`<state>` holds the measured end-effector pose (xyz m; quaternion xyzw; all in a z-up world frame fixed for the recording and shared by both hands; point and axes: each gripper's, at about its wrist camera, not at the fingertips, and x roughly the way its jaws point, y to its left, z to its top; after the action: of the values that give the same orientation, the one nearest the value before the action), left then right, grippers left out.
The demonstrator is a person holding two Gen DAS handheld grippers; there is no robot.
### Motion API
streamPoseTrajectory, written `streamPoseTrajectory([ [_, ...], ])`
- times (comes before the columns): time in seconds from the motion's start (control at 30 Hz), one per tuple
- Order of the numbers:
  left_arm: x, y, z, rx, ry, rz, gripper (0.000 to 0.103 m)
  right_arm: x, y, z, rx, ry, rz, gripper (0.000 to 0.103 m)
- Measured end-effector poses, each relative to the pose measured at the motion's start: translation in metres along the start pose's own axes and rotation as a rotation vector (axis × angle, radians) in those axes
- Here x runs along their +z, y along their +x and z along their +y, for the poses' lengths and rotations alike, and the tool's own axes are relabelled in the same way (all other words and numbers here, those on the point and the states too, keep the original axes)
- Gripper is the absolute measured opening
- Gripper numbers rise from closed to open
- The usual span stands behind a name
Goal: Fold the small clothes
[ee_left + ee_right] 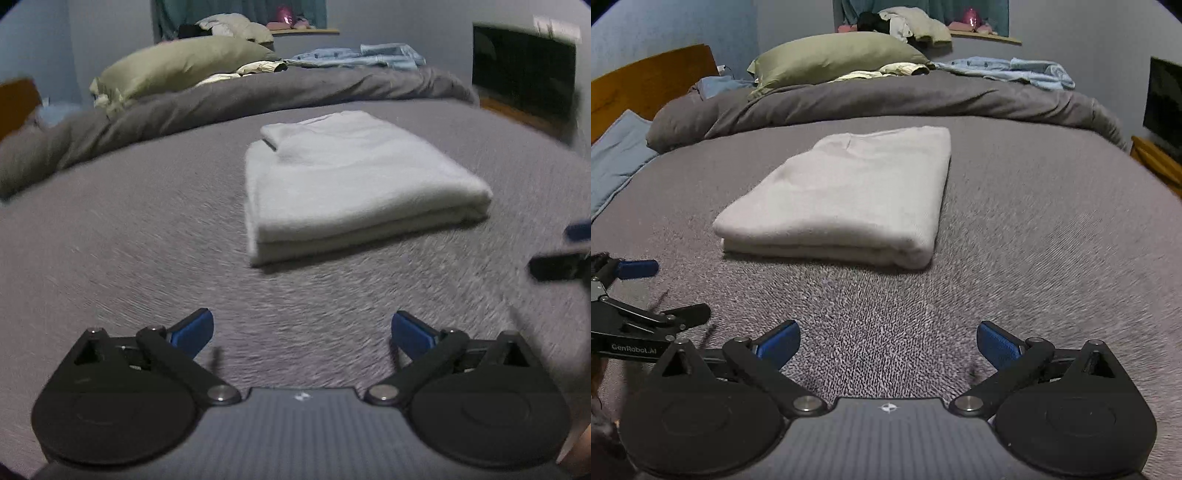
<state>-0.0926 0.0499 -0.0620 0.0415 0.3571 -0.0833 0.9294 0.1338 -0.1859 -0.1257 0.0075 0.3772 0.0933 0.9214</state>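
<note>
A white garment [354, 184] lies folded into a flat rectangular stack on the grey bed cover [147, 240]; it also shows in the right wrist view [849, 195]. My left gripper [302, 330] is open and empty, a short way in front of the stack's near edge. My right gripper [888, 341] is open and empty, also short of the stack. The left gripper shows at the left edge of the right wrist view [646, 291], and the right gripper at the right edge of the left wrist view [565, 251].
A rumpled grey duvet [886, 99] lies across the back of the bed, with a green pillow [831, 55] and light blue clothes [1008, 70] on it. A wooden headboard [646, 81] stands at the left and a dark screen [1165, 107] at the right.
</note>
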Motion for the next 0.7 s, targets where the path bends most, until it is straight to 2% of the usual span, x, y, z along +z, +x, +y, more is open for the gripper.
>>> streamPoseTrajectory([
  [0.13, 0.000, 0.017, 0.007, -0.041, -0.038, -0.017, 0.103, -0.004, 0.015, -0.005, 0.005, -0.030, -0.027, 0.103],
  [0.23, -0.004, 0.029, 0.019, -0.045, -0.021, -0.011, 0.103, -0.006, 0.027, -0.010, -0.022, -0.037, -0.046, 0.103],
  [0.37, -0.012, 0.039, 0.036, -0.078, -0.061, -0.037, 0.103, -0.010, 0.041, -0.015, -0.059, -0.067, -0.053, 0.103],
  [0.53, -0.013, 0.048, 0.033, -0.080, -0.064, -0.050, 0.103, -0.010, 0.054, -0.018, -0.040, -0.033, -0.094, 0.103],
  [0.7, -0.010, 0.055, 0.033, -0.086, -0.079, -0.057, 0.103, -0.014, 0.063, -0.016, -0.058, -0.053, -0.117, 0.103],
])
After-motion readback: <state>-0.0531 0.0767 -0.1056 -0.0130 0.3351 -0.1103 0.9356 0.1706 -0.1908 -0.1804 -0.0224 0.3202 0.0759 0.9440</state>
